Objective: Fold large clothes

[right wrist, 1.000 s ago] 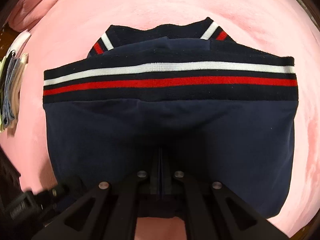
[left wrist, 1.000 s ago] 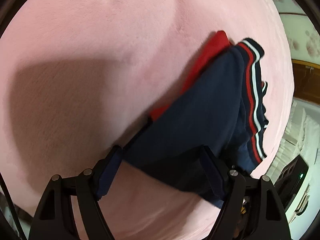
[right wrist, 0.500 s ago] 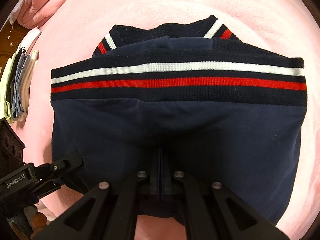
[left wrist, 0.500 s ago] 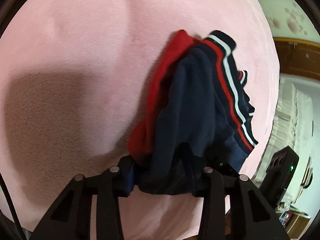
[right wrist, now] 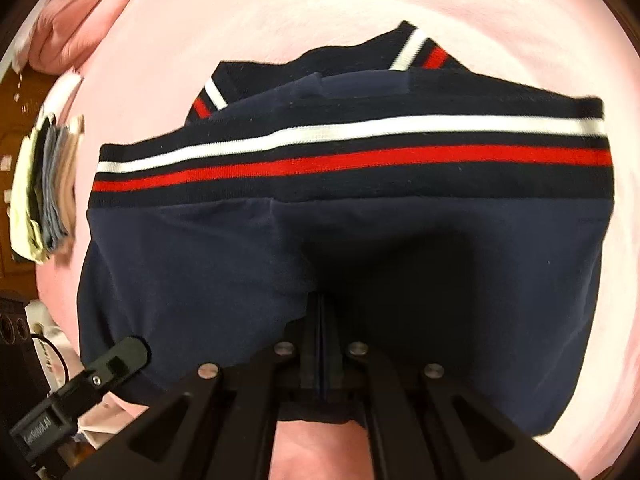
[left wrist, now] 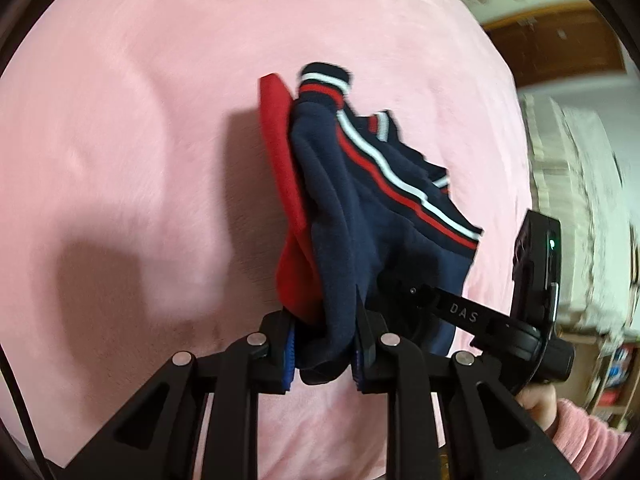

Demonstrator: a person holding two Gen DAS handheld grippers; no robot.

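A navy garment (left wrist: 360,220) with a red and white striped hem (right wrist: 352,148) and a red inner part (left wrist: 288,184) lies folded on the pink bed cover (left wrist: 140,140). My left gripper (left wrist: 324,344) is closing, and its pads press on a bunched side of the navy cloth, raised off the cover. My right gripper (right wrist: 322,320) is shut on the garment's near edge, with navy cloth pinched between its fingers. One black finger of the left gripper (right wrist: 120,360) shows at the garment's lower left corner.
A stack of folded clothes (right wrist: 44,188) sits at the left edge of the bed, beside a pink pillow (right wrist: 68,32). A hand in a pink sleeve (left wrist: 560,420) holds the right tool. Wooden furniture (left wrist: 560,48) stands beyond the bed.
The left jaws have closed from wide apart onto the garment's side. That gripper has risen and rolled, so the cloth now hangs bunched. The right gripper keeps its grip.
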